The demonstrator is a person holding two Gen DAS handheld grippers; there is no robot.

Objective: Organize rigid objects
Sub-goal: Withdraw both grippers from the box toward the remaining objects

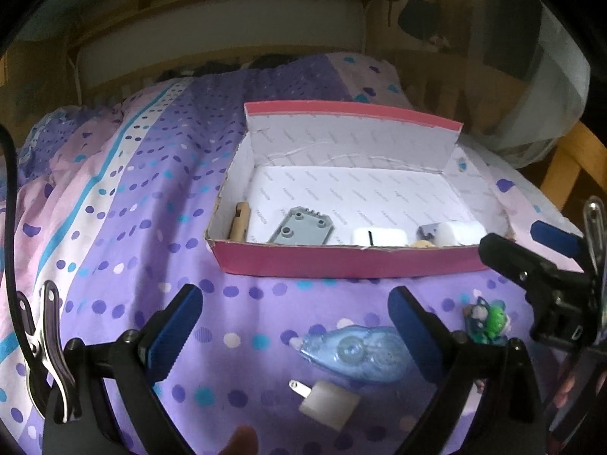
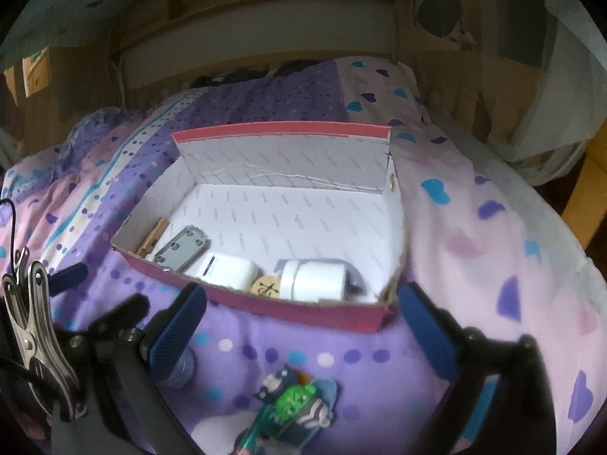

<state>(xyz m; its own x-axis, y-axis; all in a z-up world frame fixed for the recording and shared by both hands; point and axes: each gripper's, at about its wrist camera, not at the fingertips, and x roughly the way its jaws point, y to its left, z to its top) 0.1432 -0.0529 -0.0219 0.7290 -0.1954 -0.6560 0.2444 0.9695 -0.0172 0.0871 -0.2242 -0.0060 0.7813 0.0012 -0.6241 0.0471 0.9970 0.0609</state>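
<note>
Five items lie along the near wall of the pink box (image 1: 341, 261): one wooden stick (image 1: 239, 220), one grey plate (image 1: 301, 226), two white adapters (image 2: 227, 270), one round token (image 2: 266, 287). Three wait outside on the bedspread (image 1: 235, 303): one blue tape dispenser (image 1: 356, 352), one white plug (image 1: 328, 404), one green charm (image 2: 297, 404). Left gripper (image 1: 294, 331) and right gripper (image 2: 299, 326) both gape wide, holding nothing.

One pink-edged cardboard box (image 1: 341, 261) sits on the bedspread, and inside it I count five pieces: one wooden stick (image 1: 239, 220), one grey plate (image 1: 301, 226), two white blocks, the middle one (image 1: 377, 237) and the right one (image 1: 453, 232), plus one round tan disc (image 2: 266, 287) wedged between them. Out in front, three loose items: one blue tape dispenser (image 1: 354, 352), one white plug adapter (image 1: 328, 404), one green-and-blue charm (image 1: 487, 320).
</note>
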